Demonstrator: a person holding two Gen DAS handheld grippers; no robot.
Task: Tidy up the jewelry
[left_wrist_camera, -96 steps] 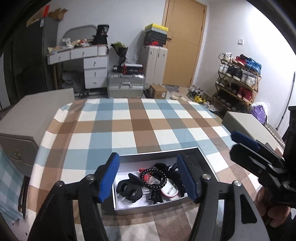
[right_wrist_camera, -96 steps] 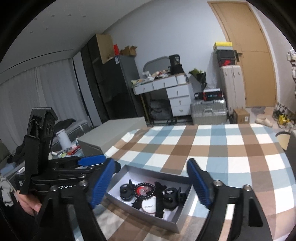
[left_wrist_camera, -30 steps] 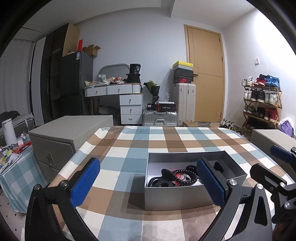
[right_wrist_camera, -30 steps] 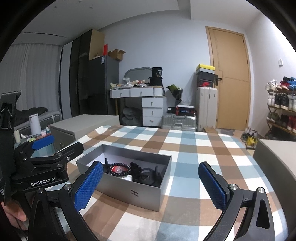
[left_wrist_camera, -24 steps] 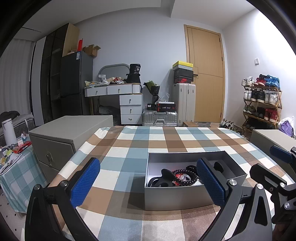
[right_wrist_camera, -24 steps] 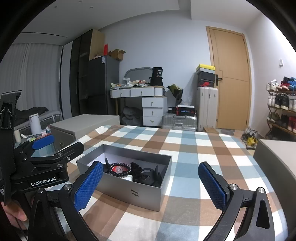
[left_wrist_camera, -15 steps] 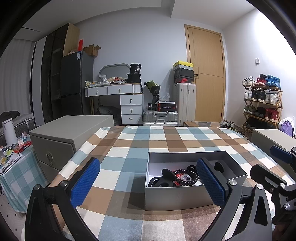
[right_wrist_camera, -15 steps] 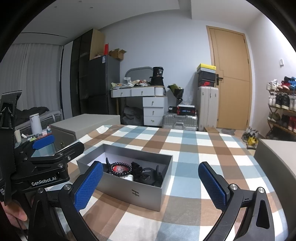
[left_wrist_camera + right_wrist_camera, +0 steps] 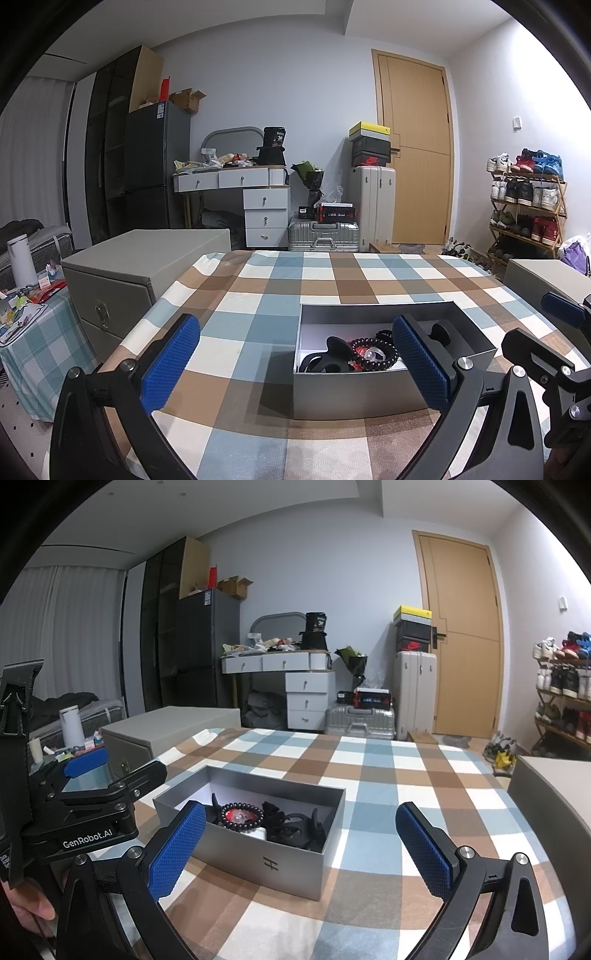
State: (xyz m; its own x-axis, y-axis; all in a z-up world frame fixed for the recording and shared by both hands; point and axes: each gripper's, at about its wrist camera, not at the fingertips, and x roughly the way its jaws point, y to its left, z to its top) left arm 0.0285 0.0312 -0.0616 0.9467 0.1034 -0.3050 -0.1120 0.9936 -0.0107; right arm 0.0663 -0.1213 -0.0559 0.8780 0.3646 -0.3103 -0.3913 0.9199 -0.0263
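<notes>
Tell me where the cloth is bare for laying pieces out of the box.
The checked cloth is bare beyond the grey box toward the door, and to its right up to the grey cabinet. In the left view, bare squares run left of the box to the table edge. Inside the box it is crowded: bead bracelet and black pieces.

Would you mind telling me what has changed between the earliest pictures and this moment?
Both grippers pulled back and dropped from looking steeply down into the grey box to a low, level view beside it. The left gripper and right gripper are open and empty; nothing was taken or released. The bead bracelet and the black pieces stayed in the box, which has not moved on the checked cloth.
</notes>
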